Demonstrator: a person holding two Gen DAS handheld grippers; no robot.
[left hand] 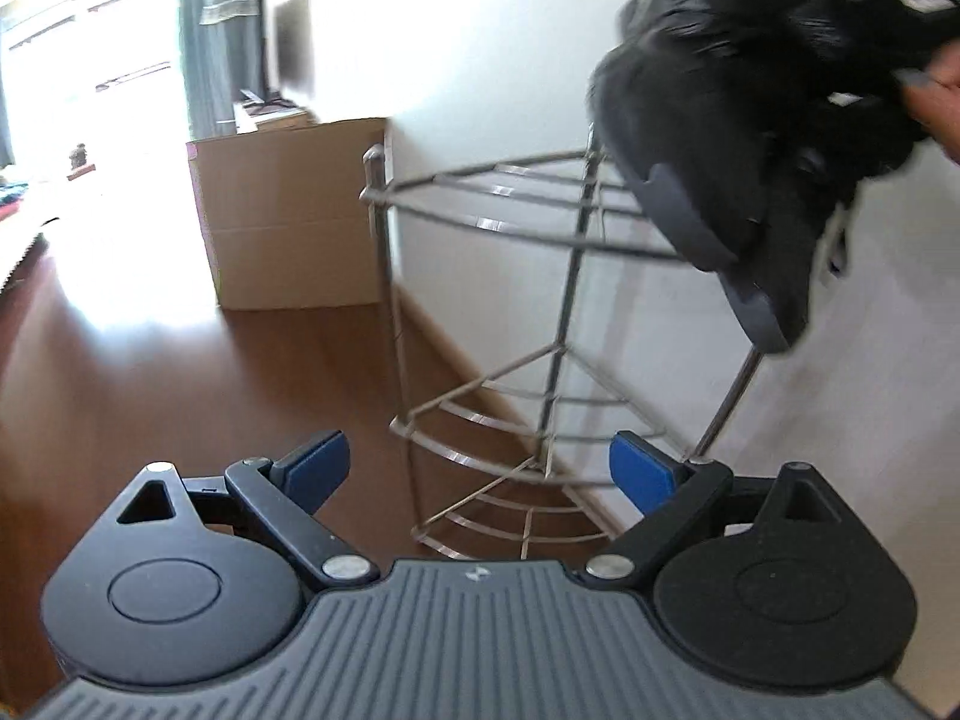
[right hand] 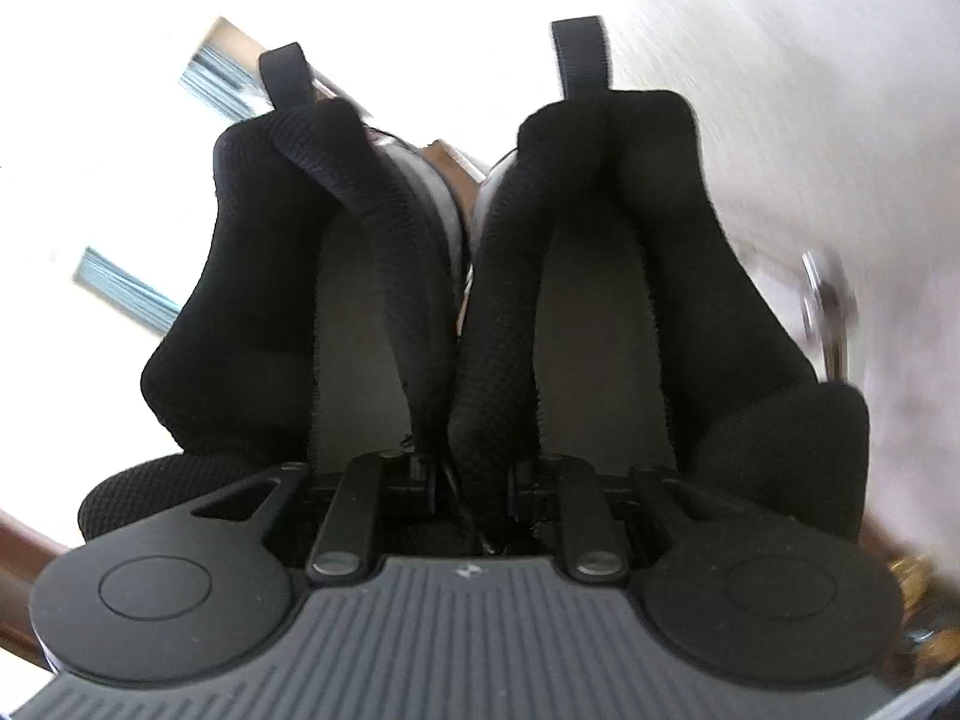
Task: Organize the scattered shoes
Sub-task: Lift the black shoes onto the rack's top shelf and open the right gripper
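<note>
I had a pair of black mesh sneakers (right hand: 474, 276) pinched in my right gripper (right hand: 474, 480), its jaws drawn almost fully together on the two inner collars where the shoes met. Both shoes hung heel-end toward the right wrist camera, openings facing it, pull loops at the far end, so the pair filled most of that view. From the left wrist camera, the same pair (left hand: 738, 138) appeared blurred in the upper right, soles showing, raised above the top tier's right side on a three-tier chrome wire corner rack (left hand: 540, 276). I could not tell whether the shoes touched the rack.

My left gripper (left hand: 480, 474) was spread wide and held nothing, its blue pads (left hand: 639, 471) framing the rack's lower tiers. The rack stood on brown wood flooring (left hand: 150, 372) against a white wall, with a cardboard box (left hand: 288, 210) just beside its far left post.

I judged the sneakers light and soft: the knit collars crumpled under the grip, so the pair could sag, swing or slip. The firmer heel counter or the sole edge looked like the surer hold. The wire bars were widely spaced, so soles would need to span several.
</note>
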